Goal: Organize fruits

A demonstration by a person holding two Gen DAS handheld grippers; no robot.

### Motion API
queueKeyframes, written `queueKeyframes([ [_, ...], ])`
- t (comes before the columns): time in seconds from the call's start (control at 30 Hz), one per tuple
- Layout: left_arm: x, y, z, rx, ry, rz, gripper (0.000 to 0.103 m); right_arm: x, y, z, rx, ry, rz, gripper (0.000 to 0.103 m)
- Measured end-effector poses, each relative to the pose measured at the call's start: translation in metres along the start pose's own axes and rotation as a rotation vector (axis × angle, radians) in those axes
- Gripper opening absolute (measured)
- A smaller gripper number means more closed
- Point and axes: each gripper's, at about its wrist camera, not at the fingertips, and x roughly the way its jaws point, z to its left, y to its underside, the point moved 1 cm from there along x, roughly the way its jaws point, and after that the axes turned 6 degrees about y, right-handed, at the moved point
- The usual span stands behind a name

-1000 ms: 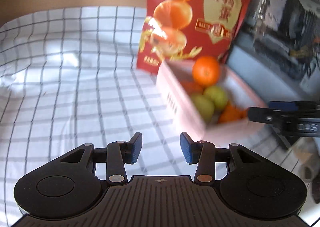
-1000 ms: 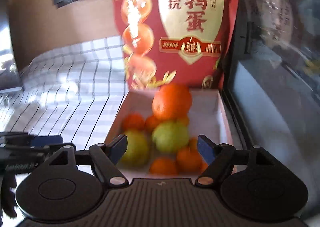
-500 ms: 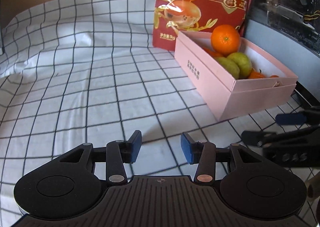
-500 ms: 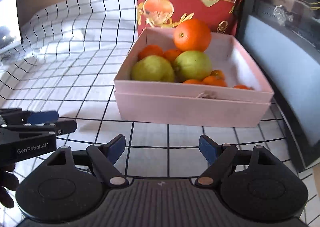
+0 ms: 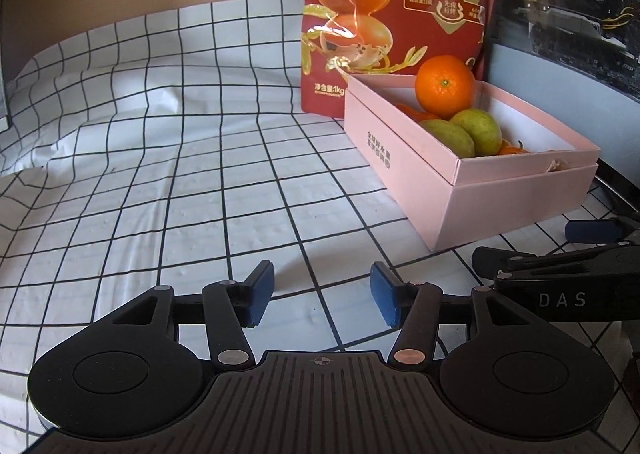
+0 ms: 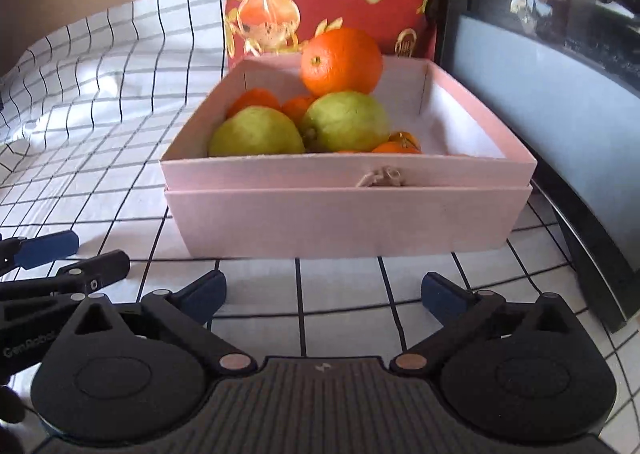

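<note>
Since the earlier frames both my grippers have sunk toward the checked cloth, and the pink box now sits higher and larger in each view, sharp where it was blurred before. My left gripper has just been opening its jaws; they stand apart with nothing between the blue pads, only cloth beneath. My right gripper has also just been opening, wider than the left, jaws spread and empty, pointing straight at the near wall of the box.

The box rests on the cloth, nested in what looks like its own lid or a second tray. Inside it: one large orange on top toward the back, two green fruits side by side in front of it, touching each other, and several small orange fruits lower down, partly hidden by the box wall. A red snack bag stands upright just behind the box. A dark glass-fronted case stands just beside the box on its right.

In the left view my right gripper shows at the right edge, near the box corner; in the right view my left gripper shows at the left edge. Neither touches the box or any fruit
</note>
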Motion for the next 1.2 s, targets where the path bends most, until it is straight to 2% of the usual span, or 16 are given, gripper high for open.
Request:
queueKeyframes([
  [1.2,-0.0003,-0.0001,0.0006,-0.005,0.003,0.000,0.059,-0.0014,-0.0020,-0.0002,0.003,-0.001,0.001,0.103],
])
